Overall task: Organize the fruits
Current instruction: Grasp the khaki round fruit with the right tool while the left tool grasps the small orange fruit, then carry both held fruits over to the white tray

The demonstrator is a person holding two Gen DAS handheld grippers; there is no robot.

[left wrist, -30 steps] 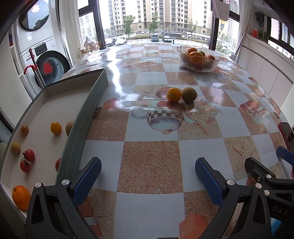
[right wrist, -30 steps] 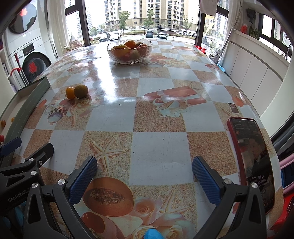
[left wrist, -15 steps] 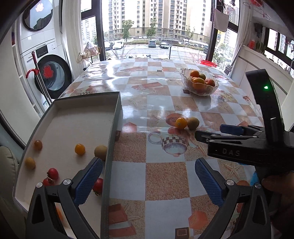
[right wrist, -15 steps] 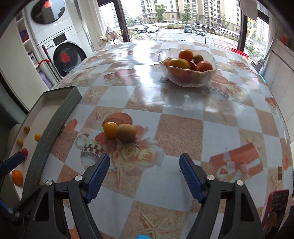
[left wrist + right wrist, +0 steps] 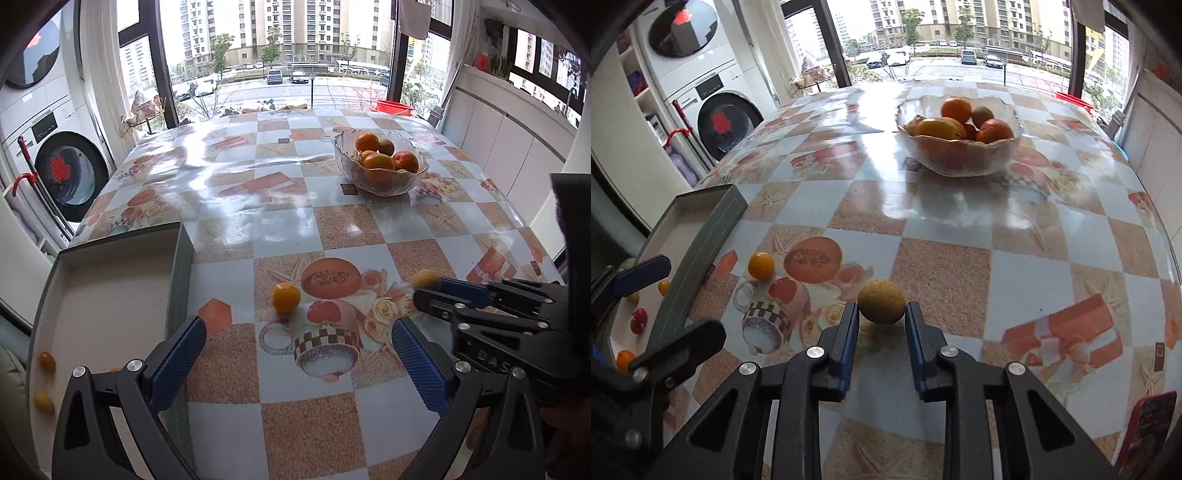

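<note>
Checkered tablecloth (image 5: 347, 229): orange, white, fruit-and-teacup prints. Clear glass bowl (image 5: 960, 162), orange fruit. Yellow-green fruit (image 5: 881, 301), lower centre. Orange fruit (image 5: 761, 265), left. Grey-green tray (image 5: 177, 280), white inside. Blue finger pads (image 5: 177, 360).

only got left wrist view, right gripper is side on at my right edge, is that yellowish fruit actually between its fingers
observer: yes, in the right wrist view the yellow-green fruit sits between the right gripper fingertips, pads against both sides.
operator: anything off to its right
observer: a red-cased phone lies near the table edge.
operator: tray got red ones too
observer: yes, small red tomatoes lie in the tray.
</note>
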